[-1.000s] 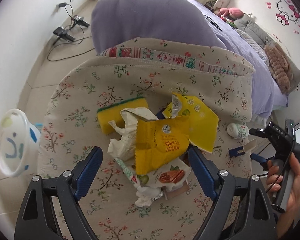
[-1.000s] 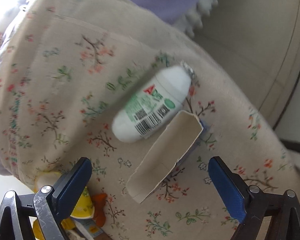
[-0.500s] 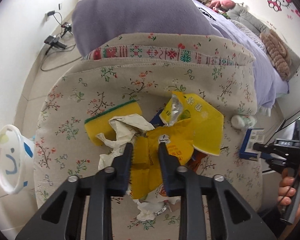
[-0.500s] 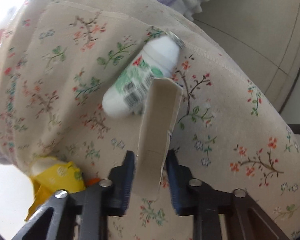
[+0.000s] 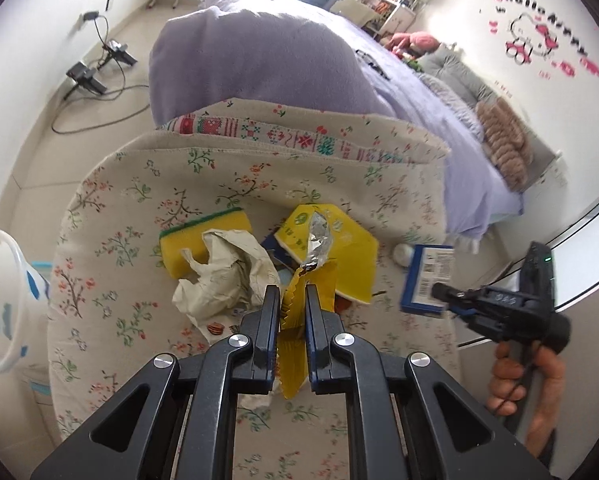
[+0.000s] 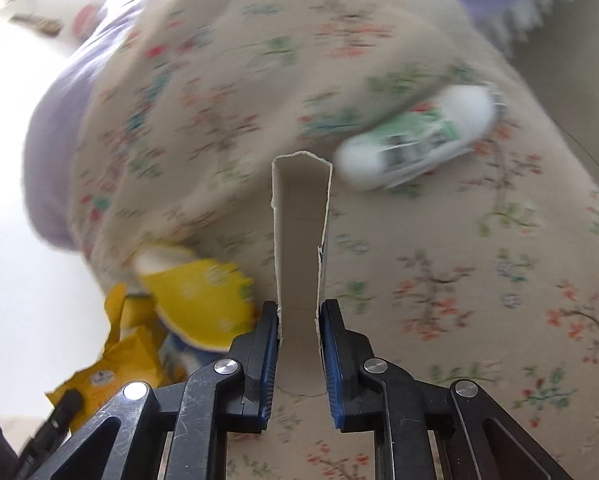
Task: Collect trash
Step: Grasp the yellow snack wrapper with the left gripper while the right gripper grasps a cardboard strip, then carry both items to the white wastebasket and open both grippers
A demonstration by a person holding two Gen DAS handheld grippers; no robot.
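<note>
Left wrist view: left gripper [image 5: 292, 300] clamps a yellow wrapper [image 5: 299, 312] beside the sponge [image 5: 203, 236]; right gripper [image 6: 299, 316] pinches a box [image 6: 301, 232] farther from it.

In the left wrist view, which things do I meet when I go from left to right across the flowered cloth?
Yellow sponge → crumpled paper → yellow wrapper in the left gripper → white bottle → blue box in the right gripper.

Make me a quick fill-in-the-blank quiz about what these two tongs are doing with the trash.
1. The left tongs are shut on a crinkled ____ foil wrapper.
2. The right tongs grip an open ____ box.
3. The white plastic bottle lies on the ____ cloth.

Missing words: yellow; cardboard; floral
</note>
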